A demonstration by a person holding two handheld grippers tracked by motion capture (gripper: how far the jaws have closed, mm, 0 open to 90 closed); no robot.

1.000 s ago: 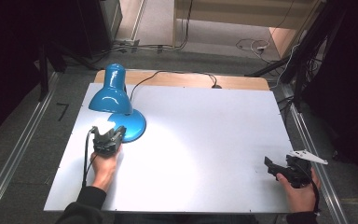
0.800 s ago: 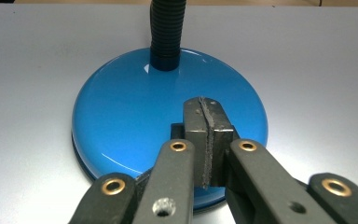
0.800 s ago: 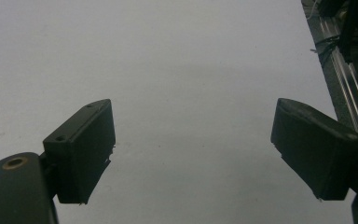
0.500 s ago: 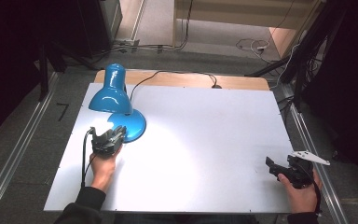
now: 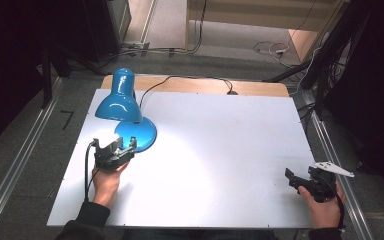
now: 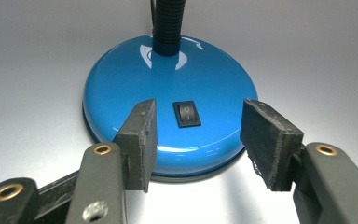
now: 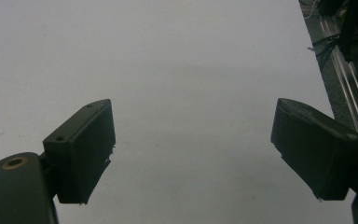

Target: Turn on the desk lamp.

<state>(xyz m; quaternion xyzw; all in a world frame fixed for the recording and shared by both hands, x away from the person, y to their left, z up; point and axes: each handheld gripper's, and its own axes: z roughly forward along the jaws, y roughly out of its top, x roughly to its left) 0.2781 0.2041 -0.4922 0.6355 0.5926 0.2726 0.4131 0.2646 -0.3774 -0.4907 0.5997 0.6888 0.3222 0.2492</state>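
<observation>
White table [image 5: 220, 150] fills the scene, and at its far left stands the glossy blue desk lamp [image 5: 122, 107], lit, its shade bent over a round base with a black rocker switch [image 6: 187, 114] and a black ribbed neck. Left claw [image 6: 196, 140] sits wide apart right at the base's near edge, framing the switch, nothing gripped. Right claw [image 7: 193, 154] gapes wide over bare table at the near right, well apart from the lamp, whose black cord [image 5: 190, 80] trails off the far edge.

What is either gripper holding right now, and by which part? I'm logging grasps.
Nothing is held. The left gripper is open, its jaws either side of the switch on the lamp base, not clamping it. The right gripper is open over bare table.
</observation>
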